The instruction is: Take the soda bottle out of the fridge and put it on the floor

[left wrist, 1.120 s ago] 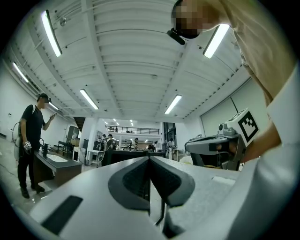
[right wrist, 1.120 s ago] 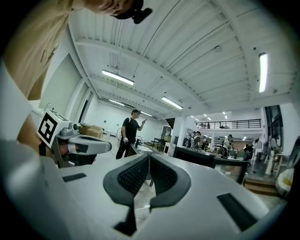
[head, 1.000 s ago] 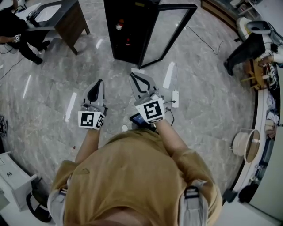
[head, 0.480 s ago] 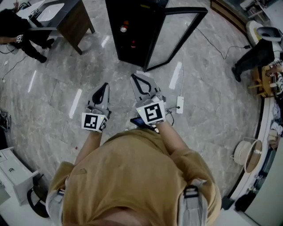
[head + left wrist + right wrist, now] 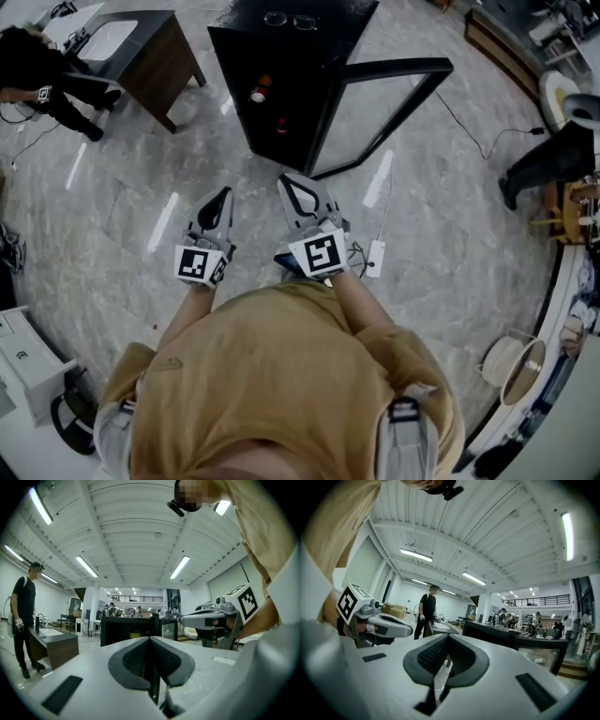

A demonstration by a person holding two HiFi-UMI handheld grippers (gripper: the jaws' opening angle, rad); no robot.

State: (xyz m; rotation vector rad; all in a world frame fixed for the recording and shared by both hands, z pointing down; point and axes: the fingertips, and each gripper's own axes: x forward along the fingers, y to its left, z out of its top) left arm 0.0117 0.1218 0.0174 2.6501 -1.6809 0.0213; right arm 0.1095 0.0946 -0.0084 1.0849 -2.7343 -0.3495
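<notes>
A black fridge [image 5: 281,56] stands on the marble floor ahead, its glass door [image 5: 375,112] swung open to the right. Inside its open front I see a bottle with an orange-red top [image 5: 257,94] and a second red item [image 5: 279,125] lower down. My left gripper [image 5: 223,195] and right gripper [image 5: 292,181] are side by side over the floor, short of the fridge, both shut and holding nothing. In the left gripper view the left gripper [image 5: 150,639] points at the fridge [image 5: 131,634]. The right gripper [image 5: 448,637] has the fridge [image 5: 497,637] to its right.
A dark desk with a sink [image 5: 141,47] and a person in black [image 5: 37,75] are at the far left. A power strip with cable [image 5: 375,258] lies on the floor right of my right gripper. A pair of glasses [image 5: 289,19] rests on the fridge top.
The fridge has come closer and lower in the head view as the person moved toward it. Both grippers stay shut, side by side.
</notes>
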